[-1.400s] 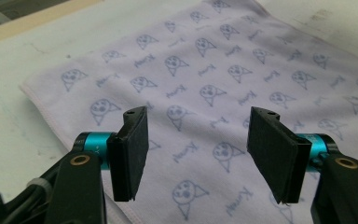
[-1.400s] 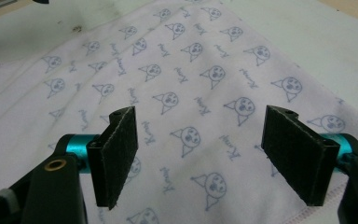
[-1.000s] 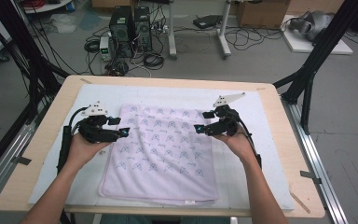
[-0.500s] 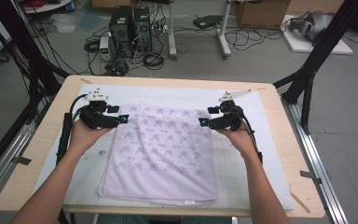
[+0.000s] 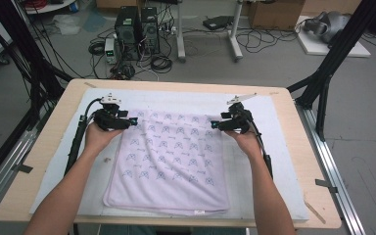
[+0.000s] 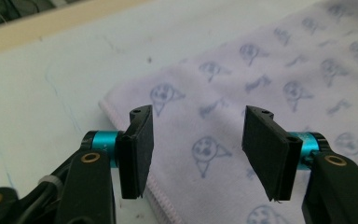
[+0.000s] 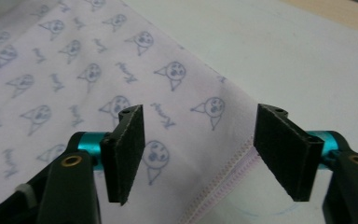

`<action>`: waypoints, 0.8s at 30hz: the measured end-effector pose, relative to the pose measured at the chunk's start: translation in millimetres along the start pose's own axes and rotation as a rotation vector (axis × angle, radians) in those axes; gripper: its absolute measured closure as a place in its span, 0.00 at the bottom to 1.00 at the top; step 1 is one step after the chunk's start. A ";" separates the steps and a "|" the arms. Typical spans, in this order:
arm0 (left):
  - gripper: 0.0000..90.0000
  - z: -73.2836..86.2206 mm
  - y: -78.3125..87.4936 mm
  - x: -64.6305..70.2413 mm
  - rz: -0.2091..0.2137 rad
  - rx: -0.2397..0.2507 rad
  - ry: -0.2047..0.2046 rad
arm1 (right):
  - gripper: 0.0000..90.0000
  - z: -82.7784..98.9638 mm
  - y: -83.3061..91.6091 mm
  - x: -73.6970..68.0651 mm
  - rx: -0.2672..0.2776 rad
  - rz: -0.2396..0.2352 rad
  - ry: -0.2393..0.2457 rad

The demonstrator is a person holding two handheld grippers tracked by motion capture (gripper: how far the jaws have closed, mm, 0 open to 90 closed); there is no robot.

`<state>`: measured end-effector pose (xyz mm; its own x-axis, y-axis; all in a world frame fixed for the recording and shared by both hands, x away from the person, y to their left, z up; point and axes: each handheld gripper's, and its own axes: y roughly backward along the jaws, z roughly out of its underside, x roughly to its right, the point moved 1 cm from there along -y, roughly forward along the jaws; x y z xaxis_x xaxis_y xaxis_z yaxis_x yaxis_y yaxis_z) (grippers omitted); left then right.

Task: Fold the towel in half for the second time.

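High view is showing the left gripper and right gripper flanking the towel's far corners, jaws spread and closing, pinching nothing.

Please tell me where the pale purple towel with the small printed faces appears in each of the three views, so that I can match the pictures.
High view: the towel lies flat at the table's centre, between both hand-held grippers.
Left gripper view: it covers the right and lower part, its far corner above the left jaw.
Right gripper view: it covers the left part, its stitched edge running between the jaws.
Shared landmark: the pale mat under the towel.
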<state>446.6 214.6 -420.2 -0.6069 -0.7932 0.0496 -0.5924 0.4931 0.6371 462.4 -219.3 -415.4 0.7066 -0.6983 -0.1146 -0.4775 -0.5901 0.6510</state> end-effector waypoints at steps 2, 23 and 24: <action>0.50 7.1 -7.5 -4.1 -0.012 -0.033 0.016 | 0.43 2.1 -7.2 1.7 -0.023 0.024 0.011; 0.78 17.3 -17.0 -14.8 -0.058 -0.084 0.083 | 0.73 14.2 -33.4 0.5 -0.083 0.102 -0.040; 0.81 17.2 -17.2 -14.7 -0.055 -0.084 0.087 | 0.77 14.3 -33.3 0.8 -0.082 0.089 -0.051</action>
<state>456.6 223.9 -445.1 -0.5246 -0.8479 0.0771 -0.5747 0.4195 0.7027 471.4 -206.0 -447.9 0.6349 -0.7673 -0.0900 -0.4913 -0.4909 0.7194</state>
